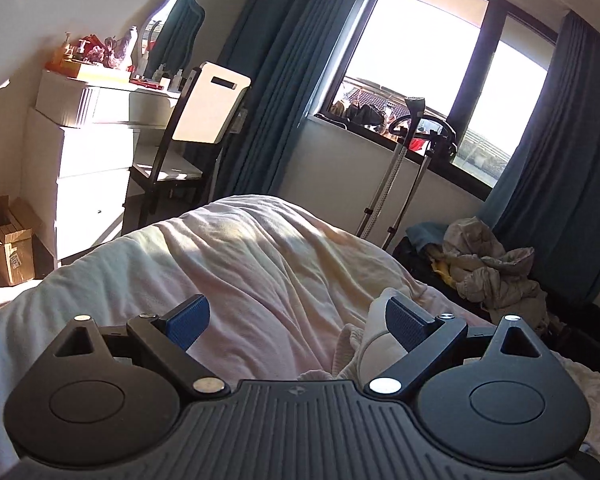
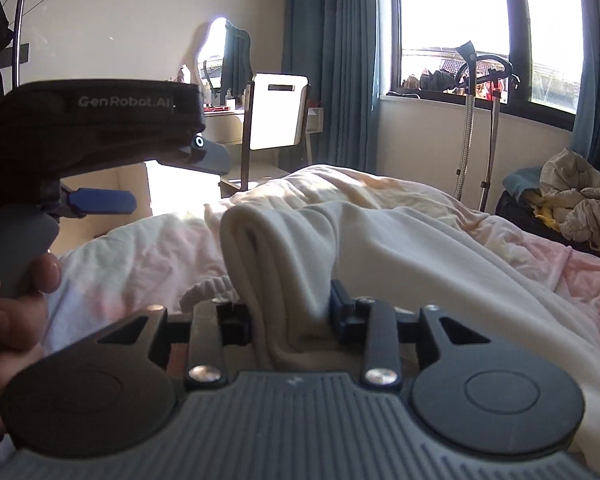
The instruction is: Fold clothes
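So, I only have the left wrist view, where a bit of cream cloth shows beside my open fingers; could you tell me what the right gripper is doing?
Observer: The right gripper is shut on a folded cream fleece garment, with the bundle pinched between its fingers.
Operator: Thank you. Where does the rest of it lie?
Observer: It trails off to the right across the pale pink bedspread.
Operator: And is my left gripper touching the fold?
Observer: It doesn't look like it. In the right wrist view the left gripper, held in a hand, hangs to the left of the fold with bedspread showing between them.
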Demonstrator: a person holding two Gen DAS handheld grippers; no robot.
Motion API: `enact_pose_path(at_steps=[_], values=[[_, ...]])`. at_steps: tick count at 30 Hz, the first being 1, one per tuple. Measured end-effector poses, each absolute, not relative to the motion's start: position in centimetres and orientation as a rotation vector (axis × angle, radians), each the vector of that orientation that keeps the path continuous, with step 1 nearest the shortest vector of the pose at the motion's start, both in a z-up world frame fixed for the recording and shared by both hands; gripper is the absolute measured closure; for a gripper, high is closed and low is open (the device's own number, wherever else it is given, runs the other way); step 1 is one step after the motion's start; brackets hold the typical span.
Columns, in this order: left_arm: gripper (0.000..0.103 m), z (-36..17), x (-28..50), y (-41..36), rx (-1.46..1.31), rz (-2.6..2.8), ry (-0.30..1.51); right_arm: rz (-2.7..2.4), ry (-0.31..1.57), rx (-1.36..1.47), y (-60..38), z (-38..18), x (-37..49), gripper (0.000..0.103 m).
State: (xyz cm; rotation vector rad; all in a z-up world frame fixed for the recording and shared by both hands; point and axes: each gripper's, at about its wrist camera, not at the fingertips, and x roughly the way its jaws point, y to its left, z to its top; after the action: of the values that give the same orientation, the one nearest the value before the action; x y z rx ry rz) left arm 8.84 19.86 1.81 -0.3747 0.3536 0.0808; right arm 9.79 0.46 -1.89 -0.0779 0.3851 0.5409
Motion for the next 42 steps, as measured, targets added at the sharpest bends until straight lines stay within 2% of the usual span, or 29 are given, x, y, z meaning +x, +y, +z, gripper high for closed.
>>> enact_pose_path(at_steps=[2,6,11,17,20,27,30,32,38,42], values=[[0.007,1.8,8.7,19.5,-0.388,0.045,0.362,0.565,0.358,-0.049,-2.5,-0.8,7.3,0.054],[0.007,1.4,8.6,18.1,-0.399,-0.004,0.381,0.462,0.311,-0.006,-9.0,1.1,4.0,0.053],[0.007,-0.3,9.4,15.2,-0.296,0.059,0.438,0.176,0.347,0.035,-15.4,-1.6,2.5,0.052],[0.007,-3.7,10.9,12.6,-0.238,0.175,0.496,0.173,0.556,0.243,-17.9,-8.1,4.0,0.050],[0.007,-3.6,10.7,11.7,-0.195,0.204,0.479,0.167,0.556,0.310,-18.3,-9.2,4.1,0.044],[0.007,-2.9,8.9,12.9,-0.282,0.205,0.505,0.147,0.512,0.266,-17.9,-8.4,4.0,0.044],[0.008,-2.6,7.9,12.6,-0.289,0.193,0.530,0.132,0.476,0.268,-17.9,-8.4,4.8,0.052],[0.013,-2.4,7.2,12.4,-0.294,0.182,0.549,0.122,0.451,0.236,-17.5,-8.3,4.9,0.064],[0.026,-2.9,6.5,12.3,-0.366,0.139,0.608,0.088,0.379,0.155,-16.3,-7.6,4.3,0.083],[0.030,-4.6,7.7,13.8,-0.523,0.118,0.615,0.082,0.367,0.130,-16.1,-7.1,4.3,0.086]])
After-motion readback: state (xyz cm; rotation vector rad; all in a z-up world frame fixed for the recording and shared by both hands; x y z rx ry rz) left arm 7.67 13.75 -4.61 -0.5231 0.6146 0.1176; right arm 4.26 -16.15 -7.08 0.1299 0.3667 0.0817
